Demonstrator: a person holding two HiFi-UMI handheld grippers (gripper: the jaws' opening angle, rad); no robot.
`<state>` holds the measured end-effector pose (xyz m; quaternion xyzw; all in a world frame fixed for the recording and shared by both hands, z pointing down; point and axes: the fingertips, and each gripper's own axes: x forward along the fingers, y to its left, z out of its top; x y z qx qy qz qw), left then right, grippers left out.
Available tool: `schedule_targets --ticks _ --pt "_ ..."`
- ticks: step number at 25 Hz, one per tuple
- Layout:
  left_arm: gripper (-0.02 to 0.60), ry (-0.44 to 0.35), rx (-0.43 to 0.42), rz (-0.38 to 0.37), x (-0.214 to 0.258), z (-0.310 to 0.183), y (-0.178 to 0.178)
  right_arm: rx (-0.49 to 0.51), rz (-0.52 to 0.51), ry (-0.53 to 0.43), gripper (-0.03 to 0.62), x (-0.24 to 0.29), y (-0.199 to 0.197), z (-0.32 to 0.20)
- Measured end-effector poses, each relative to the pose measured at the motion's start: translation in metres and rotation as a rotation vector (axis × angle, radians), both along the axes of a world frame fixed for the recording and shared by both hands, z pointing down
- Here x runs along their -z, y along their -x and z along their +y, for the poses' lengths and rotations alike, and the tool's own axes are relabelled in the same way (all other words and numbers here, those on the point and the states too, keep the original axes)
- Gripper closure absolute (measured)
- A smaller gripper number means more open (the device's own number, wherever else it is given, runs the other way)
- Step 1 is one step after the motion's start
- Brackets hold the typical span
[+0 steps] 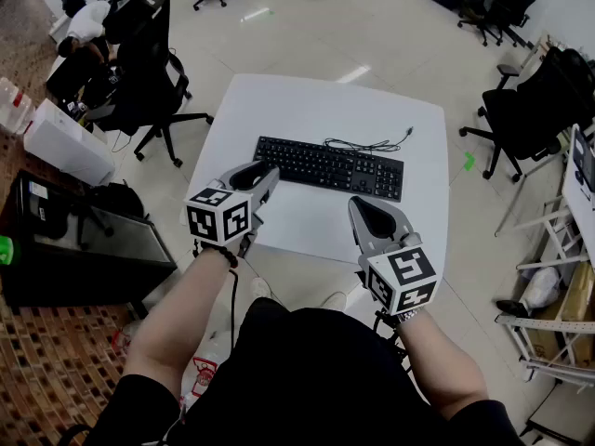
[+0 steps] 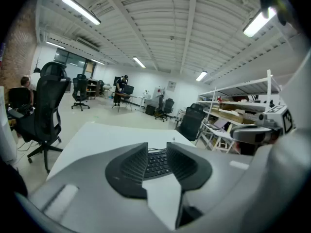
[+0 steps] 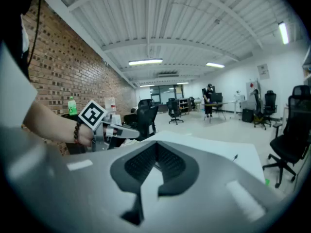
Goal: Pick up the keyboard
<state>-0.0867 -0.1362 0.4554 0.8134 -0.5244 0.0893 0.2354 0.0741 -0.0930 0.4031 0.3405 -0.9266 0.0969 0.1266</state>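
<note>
A black keyboard (image 1: 330, 166) lies flat near the middle of a white surface (image 1: 307, 100), its long side running left to right and its right end a little nearer than its left. It is a full-width board: rows of dark keys fill it from end to end, with a separate block of keys at the right end. A thin black cable (image 1: 367, 144) lies in loose loops on the surface just beyond its far edge, toward the far right corner.

The 2 grippers hover over the near part of the surface, both apart from the keyboard. The left gripper (image 1: 265, 177) sits just short of the keyboard's near left end. In the left gripper view its jaws (image 2: 157, 147) stand a narrow way apart with nothing between them, and a strip of the keyboard (image 2: 158, 163) shows through the gap farther off. The right gripper (image 1: 363, 210) is near the keyboard's right half. In the right gripper view its jaws (image 3: 156, 144) meet at the tips and grip nothing.

A black office chair (image 1: 149, 72) stands on the floor to the left of the surface.
</note>
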Motion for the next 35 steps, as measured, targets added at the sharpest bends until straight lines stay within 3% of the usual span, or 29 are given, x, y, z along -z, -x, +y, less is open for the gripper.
schedule_targets --ticks 8,13,24,35 --pt "0.442 0.166 0.101 0.063 -0.056 -0.048 0.071 -0.022 0.022 0.034 0.592 -0.010 0.003 -0.011" --pt "0.426 0.277 0.081 0.113 -0.097 -0.084 0.103 -0.100 0.037 0.075 0.592 -0.021 0.020 -0.028" --pt "0.426 0.505 -0.045 0.185 -0.188 -0.133 0.105 -0.273 0.065 0.154 0.592 -0.049 0.032 -0.054" --pt "0.443 0.587 -0.065 0.266 -0.205 -0.140 0.099 -0.325 0.061 0.180 0.592 -0.061 0.040 -0.058"
